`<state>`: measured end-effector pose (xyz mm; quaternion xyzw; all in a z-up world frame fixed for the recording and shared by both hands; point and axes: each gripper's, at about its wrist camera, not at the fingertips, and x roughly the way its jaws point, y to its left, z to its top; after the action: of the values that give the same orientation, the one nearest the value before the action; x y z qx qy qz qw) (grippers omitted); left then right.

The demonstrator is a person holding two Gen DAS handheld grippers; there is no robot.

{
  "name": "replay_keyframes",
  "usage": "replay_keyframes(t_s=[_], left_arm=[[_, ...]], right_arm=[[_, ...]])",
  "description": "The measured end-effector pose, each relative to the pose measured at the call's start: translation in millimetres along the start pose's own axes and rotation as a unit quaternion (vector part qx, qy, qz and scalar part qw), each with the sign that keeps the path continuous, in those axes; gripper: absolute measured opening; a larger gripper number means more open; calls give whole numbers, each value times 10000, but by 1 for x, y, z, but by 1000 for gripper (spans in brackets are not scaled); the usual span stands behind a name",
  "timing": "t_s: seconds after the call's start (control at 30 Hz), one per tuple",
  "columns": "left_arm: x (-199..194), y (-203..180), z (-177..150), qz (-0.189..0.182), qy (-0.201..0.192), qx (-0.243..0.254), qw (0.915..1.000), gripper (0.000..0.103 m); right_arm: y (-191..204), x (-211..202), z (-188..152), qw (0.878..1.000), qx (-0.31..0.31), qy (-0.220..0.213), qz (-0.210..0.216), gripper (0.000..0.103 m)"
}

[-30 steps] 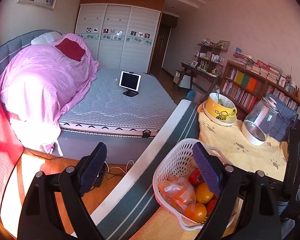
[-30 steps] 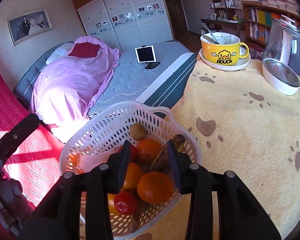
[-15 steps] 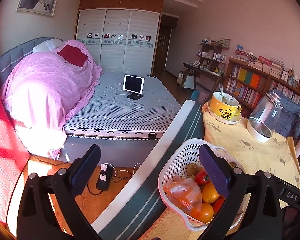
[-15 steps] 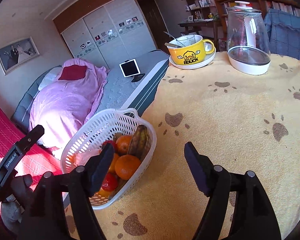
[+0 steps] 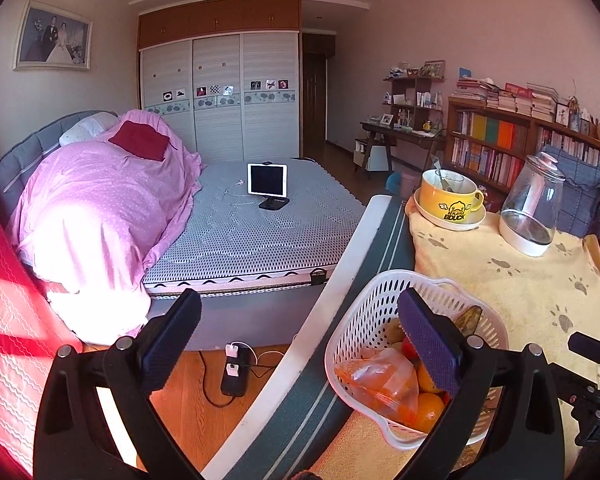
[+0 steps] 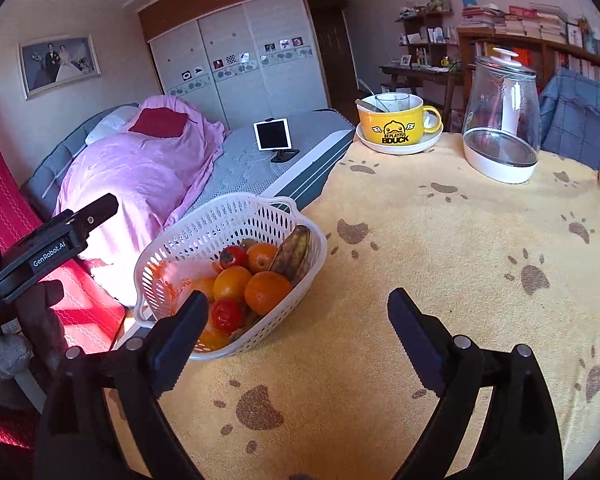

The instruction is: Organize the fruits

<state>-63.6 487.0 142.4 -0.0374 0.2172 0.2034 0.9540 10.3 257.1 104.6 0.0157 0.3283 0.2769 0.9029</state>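
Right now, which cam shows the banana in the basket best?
Right wrist. The banana lies in full view along the basket's far wall, brown-spotted, beside the oranges. In the left wrist view only its dark tip shows, the rest hidden behind the left gripper's finger.

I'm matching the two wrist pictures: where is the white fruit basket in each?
Left wrist: white basket at lower right, partly behind the left gripper's right finger.
Right wrist: basket left of centre, on the yellow cloth's edge.
Shared landmark: yellow duck mug.
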Motion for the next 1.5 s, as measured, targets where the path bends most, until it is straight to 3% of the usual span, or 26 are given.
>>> replay_keyframes(t_s=[0.27, 0.9, 1.5], left_arm=[[-14, -17, 1, -152, -216, 447, 9987, 100], [-26, -51, -7, -156, -455, 1480, 9878, 100], [-27, -49, -9, -60, -508, 1716, 9838, 100]], right_arm=[[10, -15, -3, 9993, -260, -222, -135, 98], [27, -25, -6, 9967, -728, -308, -195, 98], [48, -20, -10, 9935, -1079, -108, -343, 98]])
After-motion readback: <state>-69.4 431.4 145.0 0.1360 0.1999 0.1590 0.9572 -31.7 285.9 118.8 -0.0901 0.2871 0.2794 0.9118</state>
